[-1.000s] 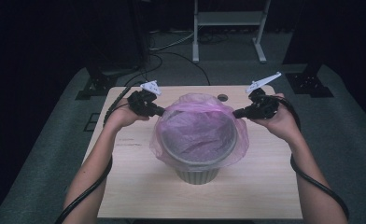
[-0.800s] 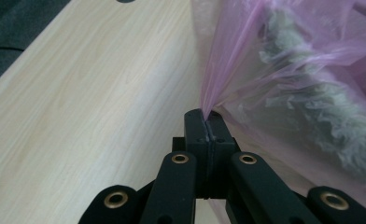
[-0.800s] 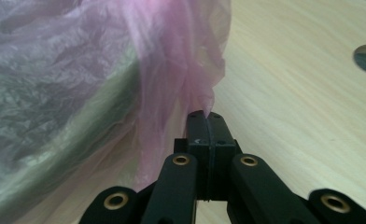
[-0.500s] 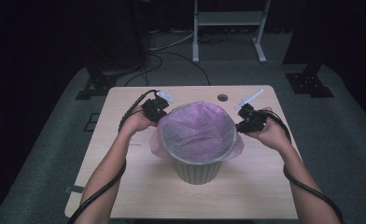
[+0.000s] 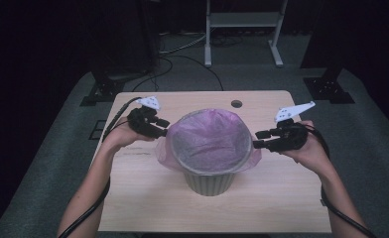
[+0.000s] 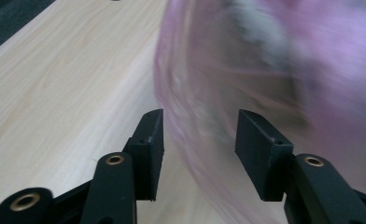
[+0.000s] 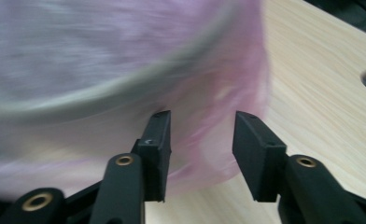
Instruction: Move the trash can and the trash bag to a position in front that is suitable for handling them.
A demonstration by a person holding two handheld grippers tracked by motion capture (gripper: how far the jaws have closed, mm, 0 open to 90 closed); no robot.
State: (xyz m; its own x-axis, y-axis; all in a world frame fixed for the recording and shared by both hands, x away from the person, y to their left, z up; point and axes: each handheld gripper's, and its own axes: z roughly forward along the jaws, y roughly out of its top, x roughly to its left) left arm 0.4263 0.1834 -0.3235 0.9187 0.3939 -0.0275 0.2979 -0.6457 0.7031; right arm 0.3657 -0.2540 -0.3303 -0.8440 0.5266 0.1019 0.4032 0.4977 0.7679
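Pink bag (image 5: 210, 139) already lined the bin (image 5: 208, 179) mid-table, edge folded over the rim; left gripper (image 5: 159, 127) and right gripper (image 5: 260, 139) jaws had just opened, apart, empty; only tidying seemed left.

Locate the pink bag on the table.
In the high view, the pink bag lines the grey bin at the table's centre, folded over its rim.
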